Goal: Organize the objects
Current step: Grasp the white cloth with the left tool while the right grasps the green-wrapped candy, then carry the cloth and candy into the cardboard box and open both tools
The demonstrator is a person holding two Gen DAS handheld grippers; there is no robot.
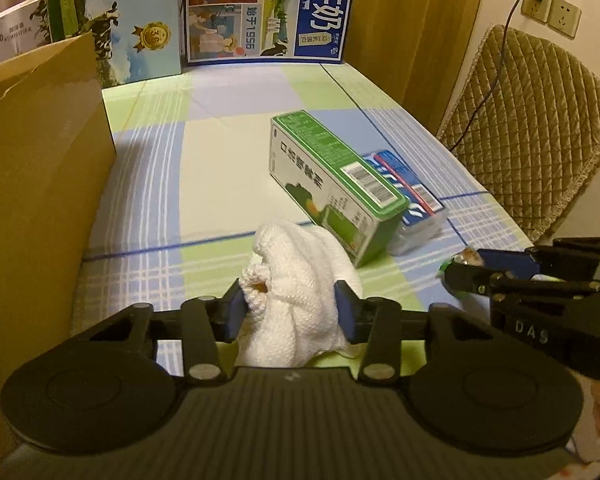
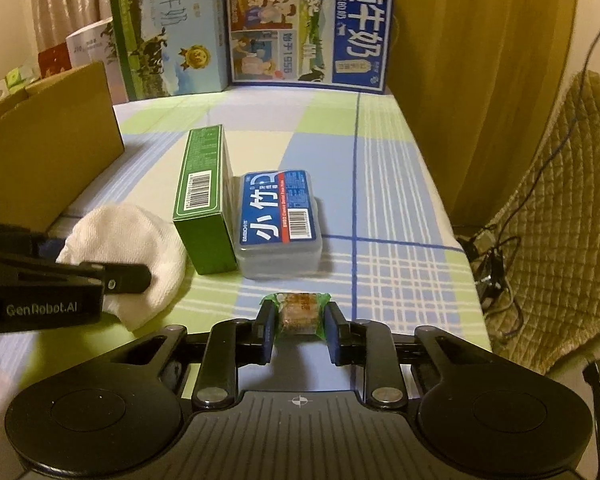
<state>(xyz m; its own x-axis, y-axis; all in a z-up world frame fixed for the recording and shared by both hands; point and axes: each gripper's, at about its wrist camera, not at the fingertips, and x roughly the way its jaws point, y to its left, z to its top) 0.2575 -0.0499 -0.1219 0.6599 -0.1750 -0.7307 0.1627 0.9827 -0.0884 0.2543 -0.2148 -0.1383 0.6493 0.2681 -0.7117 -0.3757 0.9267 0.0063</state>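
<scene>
1. White cloth (image 1: 300, 280), low centre of the left wrist frame: soft, light and crumpled, so it should bunch rather than slip; left gripper (image 1: 296, 312) is clamped around its bulk.
2. Wrapped snack (image 2: 298, 312), low centre of the right wrist frame: small, light, probably crushable; right gripper (image 2: 298, 330) pinches its sides.
3. Green box (image 2: 206, 200) and blue case (image 2: 280, 220), mid-frame, touch side by side; long axes run toward the top of the frame. Both look rigid; grasp across the narrow width.
4. Cardboard box (image 1: 32, 184), left edge, probably the destination.

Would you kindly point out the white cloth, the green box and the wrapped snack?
white cloth (image 1: 300, 280), left wrist view, on its bunched middle.
green box (image 2: 206, 196), right wrist view, on its barcoded top face.
wrapped snack (image 2: 298, 314), right wrist view, on the wrapper's centre.
</scene>
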